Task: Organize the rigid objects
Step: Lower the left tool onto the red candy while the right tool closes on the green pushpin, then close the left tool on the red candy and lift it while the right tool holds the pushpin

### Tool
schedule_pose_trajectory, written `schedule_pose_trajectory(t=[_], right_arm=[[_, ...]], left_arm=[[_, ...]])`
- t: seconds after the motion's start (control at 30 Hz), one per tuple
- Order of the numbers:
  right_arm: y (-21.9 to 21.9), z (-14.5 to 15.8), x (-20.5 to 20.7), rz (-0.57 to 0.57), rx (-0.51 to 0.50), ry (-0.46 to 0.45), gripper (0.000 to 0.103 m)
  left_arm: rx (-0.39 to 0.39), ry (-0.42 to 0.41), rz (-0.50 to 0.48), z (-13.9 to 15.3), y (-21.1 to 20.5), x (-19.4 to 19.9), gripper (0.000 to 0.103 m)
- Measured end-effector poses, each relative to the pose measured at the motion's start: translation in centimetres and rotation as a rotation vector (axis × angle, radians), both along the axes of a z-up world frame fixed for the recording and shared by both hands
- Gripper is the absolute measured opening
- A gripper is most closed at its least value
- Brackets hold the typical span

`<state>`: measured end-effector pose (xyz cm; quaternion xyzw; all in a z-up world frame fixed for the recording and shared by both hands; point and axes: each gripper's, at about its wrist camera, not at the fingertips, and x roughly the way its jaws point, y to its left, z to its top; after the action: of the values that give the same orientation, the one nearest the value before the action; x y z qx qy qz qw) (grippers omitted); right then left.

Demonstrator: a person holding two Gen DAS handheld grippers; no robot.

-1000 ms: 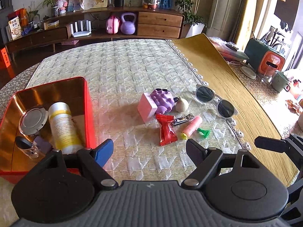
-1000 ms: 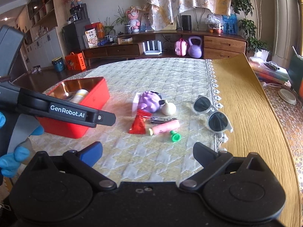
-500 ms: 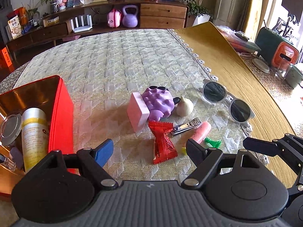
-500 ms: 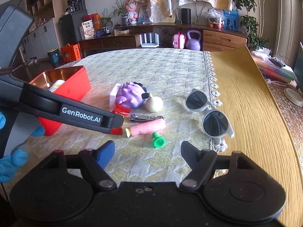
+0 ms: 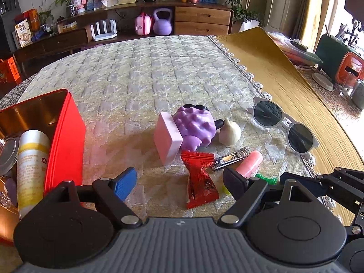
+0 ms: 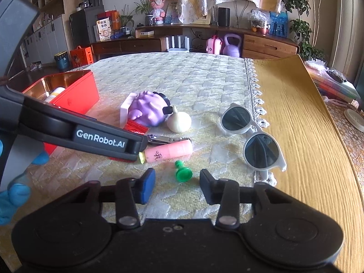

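Observation:
My left gripper [image 5: 179, 182] hangs open low over the quilted cloth, with a red snack wrapper [image 5: 200, 179] lying between its fingertips, untouched. Beyond it are a pink block [image 5: 167, 141], a purple toy [image 5: 195, 125], a white garlic bulb [image 5: 229, 132], a nail clipper [image 5: 229, 159] and a pink tube [image 5: 249, 163]. My right gripper [image 6: 177, 184] is closing, its jaws narrowed around a small green pin [image 6: 183, 173] without the pads pressing on it. White sunglasses [image 6: 250, 136] lie to the right. The red tin [image 5: 66, 141] stands at left.
The tin holds a white spray bottle [image 5: 31, 163] and a round lid [image 5: 8, 154]. A yellow mat [image 6: 295, 118] covers the table's right side past the lace edge. A blue-gloved hand [image 6: 11, 195] holds the left gripper, whose finger [image 6: 100, 138] crosses the right wrist view.
Both grippers have come forward and down toward the pile. The right gripper's jaws have narrowed from wide to close around the green pin. The left jaws stay as wide as before.

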<state>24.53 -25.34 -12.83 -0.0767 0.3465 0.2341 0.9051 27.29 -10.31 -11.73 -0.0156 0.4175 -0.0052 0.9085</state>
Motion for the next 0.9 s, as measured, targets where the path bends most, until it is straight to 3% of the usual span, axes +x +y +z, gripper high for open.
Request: schedule_pose_trajectory(t=[0.17,0.23,0.4,0.53,0.9], right_arm=[[0.3,-0.1,-0.2,-0.006,-0.018,-0.020,0.033],[0.4,-0.1,-0.3,-0.008,-0.028,-0.029,0.031],[0.8,-0.2,-0.5,-0.003,-0.046,-0.048,0.022],[1.0,-0.2,-0.7,-0.003,-0.049,-0.055,0.015],[0.1,0.2,-1.2,-0.058,-0.007,-0.024,0.015]], left_arm=[[0.016,-0.014,-0.009,0.0,-0.2,-0.2,0.073],[0.017,-0.006,-0.017,-0.1,-0.3,-0.2,0.061],[0.022,0.002,-0.032,-0.5,-0.6,-0.3,0.050],[0.025,-0.005,-0.052,-0.5,-0.8,-0.4,0.033],[0.002,-0.001,-0.082,0.3,-0.3,-1.3,0.028]])
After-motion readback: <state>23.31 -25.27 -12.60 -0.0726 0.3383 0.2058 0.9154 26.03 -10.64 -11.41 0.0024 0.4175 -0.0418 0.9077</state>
